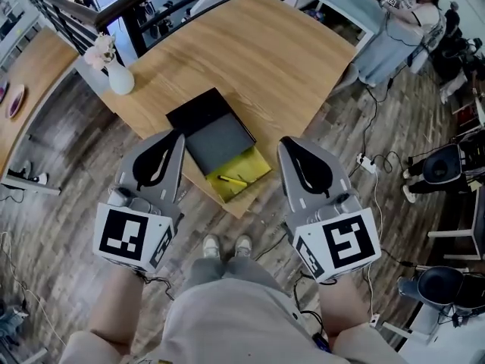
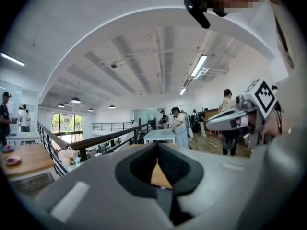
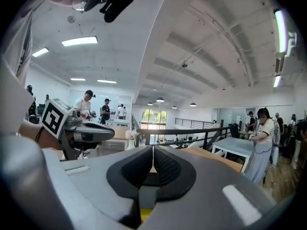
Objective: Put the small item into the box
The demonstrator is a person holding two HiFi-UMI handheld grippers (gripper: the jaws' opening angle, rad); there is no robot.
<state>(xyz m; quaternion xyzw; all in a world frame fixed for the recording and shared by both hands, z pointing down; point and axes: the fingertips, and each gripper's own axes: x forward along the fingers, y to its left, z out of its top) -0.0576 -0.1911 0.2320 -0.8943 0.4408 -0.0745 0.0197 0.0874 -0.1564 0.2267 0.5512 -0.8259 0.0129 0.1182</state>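
Nearby, flower vase (image 1: 120, 78) sits well apart from open box (image 1: 218, 139).

We hold the left gripper (image 1: 179, 135) and the right gripper (image 1: 283, 142) well apart, each with its jaws closed together. The gap between them lies open. In that gap, just ahead of both tips, the open box (image 1: 216, 139) sits at the near corner of the table (image 1: 265, 59), and the space above it is free from our side. Its black lid (image 1: 198, 111) lies on the far side, ahead of the left gripper's tip and in the way of any reach from beyond. Ahead of the right gripper the tabletop is broad and bare. A vase (image 1: 120, 78) stands far ahead and to the left of the left gripper, well apart from the box.
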